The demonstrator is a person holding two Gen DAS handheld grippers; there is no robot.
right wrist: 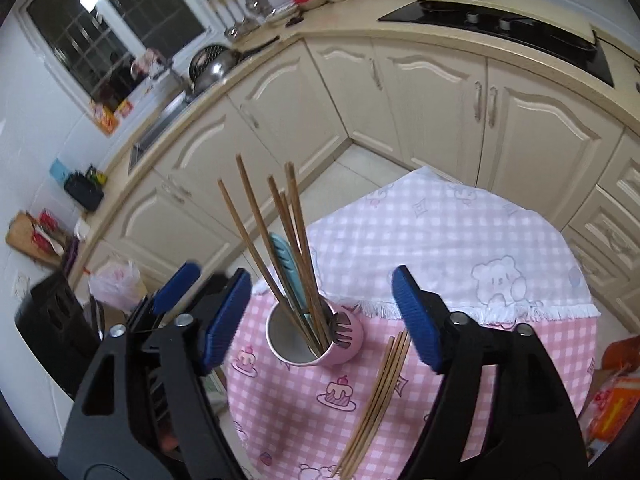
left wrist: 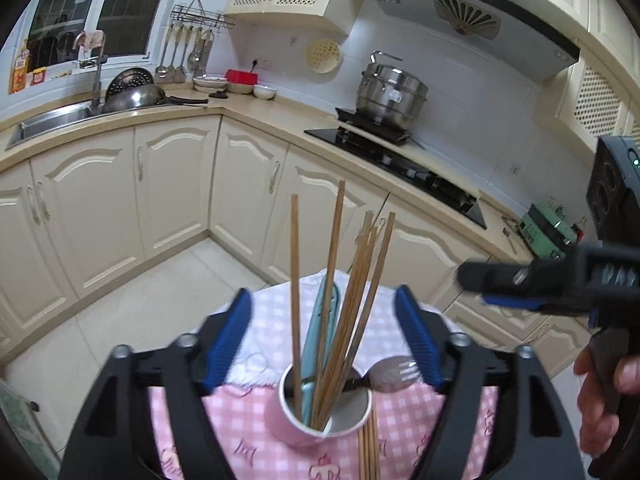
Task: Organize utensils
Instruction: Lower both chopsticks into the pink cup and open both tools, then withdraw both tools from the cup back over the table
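Right wrist view: pink cup already holds several chopsticks, a fork and something blue; loose chopsticks remain on the checked cloth, both grippers' fingers spread, holding nothing.

Pink cup: upright on the surface, holding several wooden chopsticks and a light-blue utensil. Fork: tines at the cup rim. Loose chopsticks: flat, just beside the cup.

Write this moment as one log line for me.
left hand-held gripper: open, empty | right hand-held gripper: open, empty | pink cup: holds chopsticks, fork | loose chopsticks: on tablecloth beside cup
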